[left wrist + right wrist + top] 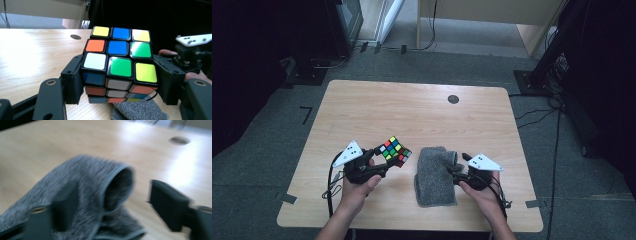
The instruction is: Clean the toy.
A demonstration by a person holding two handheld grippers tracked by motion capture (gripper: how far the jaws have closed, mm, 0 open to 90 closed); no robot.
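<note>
A scrambled Rubik's cube (395,151) hangs a little above the wooden table (412,110), tilted on a corner, with my left gripper (384,159) shut on it. In the left gripper view both jaws press the cube's (120,50) sides, and my left gripper (120,77) is level with its lower rows. A grey cloth (434,176) lies folded on the table to the cube's right. My right gripper (458,163) is at the cloth's right edge. In the blurred right gripper view the right gripper (111,188) is open, with a raised fold of the cloth (82,180) between its jaws.
A round dark hole (453,99) sits in the table's far half. Bare wood stretches across the back and left of the table. Dark stands and cables (557,100) crowd the floor at the right. The other hand's gripper (192,47) shows beyond the cube.
</note>
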